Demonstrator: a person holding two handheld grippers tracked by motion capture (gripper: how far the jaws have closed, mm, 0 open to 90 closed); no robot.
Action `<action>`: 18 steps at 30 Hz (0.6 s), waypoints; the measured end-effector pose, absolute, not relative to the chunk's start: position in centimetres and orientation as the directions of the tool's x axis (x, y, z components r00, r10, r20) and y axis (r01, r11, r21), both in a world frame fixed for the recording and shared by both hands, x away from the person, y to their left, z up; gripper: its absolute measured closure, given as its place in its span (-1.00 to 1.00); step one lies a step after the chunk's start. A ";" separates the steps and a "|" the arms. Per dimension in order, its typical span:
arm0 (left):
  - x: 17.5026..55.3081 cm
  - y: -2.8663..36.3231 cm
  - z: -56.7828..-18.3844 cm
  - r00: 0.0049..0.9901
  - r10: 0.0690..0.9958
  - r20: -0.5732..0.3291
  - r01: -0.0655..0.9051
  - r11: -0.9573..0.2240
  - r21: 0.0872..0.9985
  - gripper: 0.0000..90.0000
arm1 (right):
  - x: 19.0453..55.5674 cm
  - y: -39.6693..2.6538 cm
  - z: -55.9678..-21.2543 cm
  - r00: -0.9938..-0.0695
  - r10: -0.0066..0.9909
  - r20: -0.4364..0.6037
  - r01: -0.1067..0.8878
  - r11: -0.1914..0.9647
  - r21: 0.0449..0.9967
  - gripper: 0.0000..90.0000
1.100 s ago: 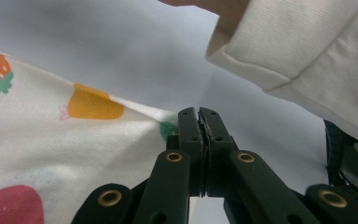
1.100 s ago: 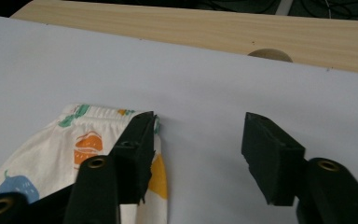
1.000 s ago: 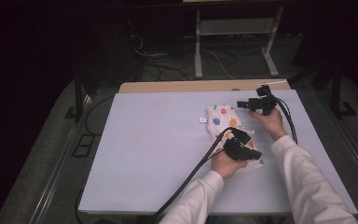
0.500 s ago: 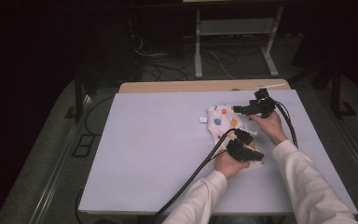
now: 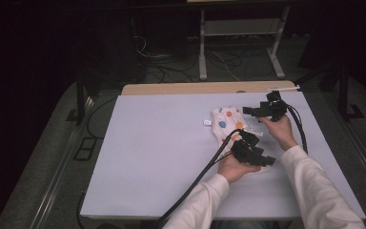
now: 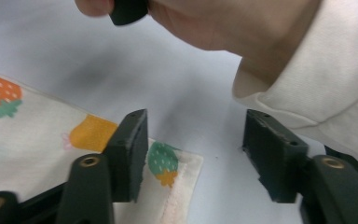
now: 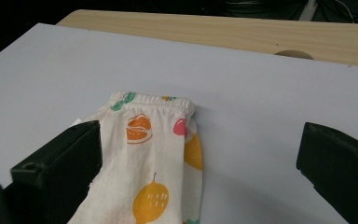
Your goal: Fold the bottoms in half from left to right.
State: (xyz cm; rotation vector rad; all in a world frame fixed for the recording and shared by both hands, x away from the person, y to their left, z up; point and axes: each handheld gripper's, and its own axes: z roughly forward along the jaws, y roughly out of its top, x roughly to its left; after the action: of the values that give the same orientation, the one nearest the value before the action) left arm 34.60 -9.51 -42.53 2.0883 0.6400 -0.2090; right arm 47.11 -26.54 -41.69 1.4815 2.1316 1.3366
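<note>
From my feed, the pale lavender rectangular tabletop point(image 5: 162, 157) is the only well-lit surface; a light wooden board point(image 5: 190, 88) lies along its far edge. Beyond, I see a dim grey floor point(image 5: 43, 157) strewn with dark cables point(image 5: 171, 64), and a grey metal stand point(image 5: 238, 43) against near-black surroundings.

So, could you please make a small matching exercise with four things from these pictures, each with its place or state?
Things:
1. fruit-print garment
2. left gripper
3. right gripper
4. wooden strip

Places or states:
A. jaws open above the elastic waistband end of the cloth
B. lies folded and flat on the white table
C. runs along the table's far edge
D. jaws just opened, one jaw over the hemmed corner

Pairs: 1-B, 2-D, 3-A, 4-C
</note>
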 end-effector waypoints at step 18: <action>35.2 -6.2 -41.1 0.860 0.423 -0.285 0.470 -0.440 0.765 -1.00 | 45.1 -27.3 -42.3 -0.475 0.826 0.304 0.617 0.067 0.784 -1.00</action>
State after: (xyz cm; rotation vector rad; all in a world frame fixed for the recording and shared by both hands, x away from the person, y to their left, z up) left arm 35.22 -6.18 -41.14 2.0884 0.6479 -0.0626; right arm 45.12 -27.28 -42.34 1.4672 2.1185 1.3668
